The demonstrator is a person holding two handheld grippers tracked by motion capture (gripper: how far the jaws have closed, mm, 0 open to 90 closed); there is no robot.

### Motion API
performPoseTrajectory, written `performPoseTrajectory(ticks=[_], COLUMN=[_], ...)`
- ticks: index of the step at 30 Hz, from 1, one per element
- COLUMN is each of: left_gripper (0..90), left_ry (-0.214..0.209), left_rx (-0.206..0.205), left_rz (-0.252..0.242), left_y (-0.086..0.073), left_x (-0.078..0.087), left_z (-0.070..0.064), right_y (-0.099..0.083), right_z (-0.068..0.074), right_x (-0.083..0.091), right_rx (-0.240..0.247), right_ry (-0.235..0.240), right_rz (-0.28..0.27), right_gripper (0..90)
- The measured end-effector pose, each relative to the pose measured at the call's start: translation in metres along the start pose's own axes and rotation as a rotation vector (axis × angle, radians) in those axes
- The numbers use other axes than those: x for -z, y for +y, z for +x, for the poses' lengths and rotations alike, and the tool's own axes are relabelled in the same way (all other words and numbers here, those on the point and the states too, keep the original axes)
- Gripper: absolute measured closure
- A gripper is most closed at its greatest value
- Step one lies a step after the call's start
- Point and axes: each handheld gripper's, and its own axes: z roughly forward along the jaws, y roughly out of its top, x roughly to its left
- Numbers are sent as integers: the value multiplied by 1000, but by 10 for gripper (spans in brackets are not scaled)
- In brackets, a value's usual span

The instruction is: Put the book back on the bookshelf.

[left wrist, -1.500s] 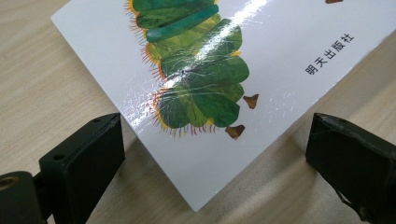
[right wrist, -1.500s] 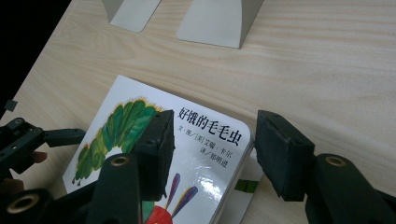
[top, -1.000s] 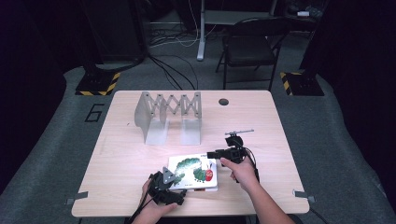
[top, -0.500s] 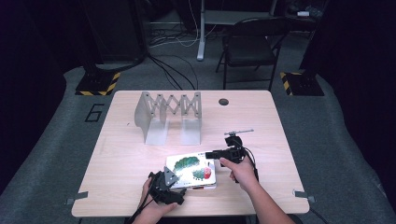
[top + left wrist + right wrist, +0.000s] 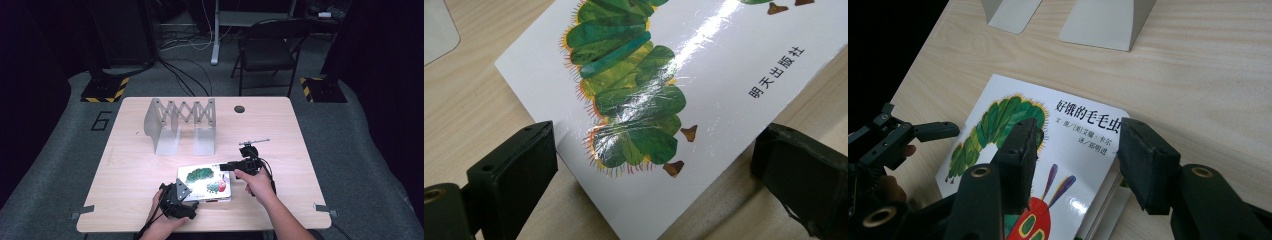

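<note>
My 2 grippers, left gripper (image 5: 186, 194) and right gripper (image 5: 1075, 150), both gape around the glossy picture book (image 5: 206, 182) at lower centre; probably slippery, stiff, light, so I clamp its edges.

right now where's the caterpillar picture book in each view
High view: caterpillar picture book lies near the table's front edge, between the two grippers.
Left gripper view: its cover spans the frame above the open jaws.
Right gripper view: centre bottom, jaws astride its corner.
Shared landmark: the green caterpillar.
</note>
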Motion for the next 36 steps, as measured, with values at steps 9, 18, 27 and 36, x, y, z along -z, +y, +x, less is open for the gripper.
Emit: performPoseTrajectory(ticks=[9,18,27,36], left_gripper=[102,221,223,223], left_ry=[32,57,46,11], left_rx=[-38,-98,-106,-121], left_rz=[-30,-75,-100,-129], left_y=[-1,-3,-5,-9], left_x=[2,4,3,1], left_z=[-6,-12,-6,3], right_y=[-1,-2,-2,4], right_z=[1,1,1,-1], right_x=[1,-2,-7,-7], right_rx=[3,27,39,36], right_ry=[3,-1,-20,-51], right_rz=[3,14,30,46], right_gripper=[499,502,469,414])
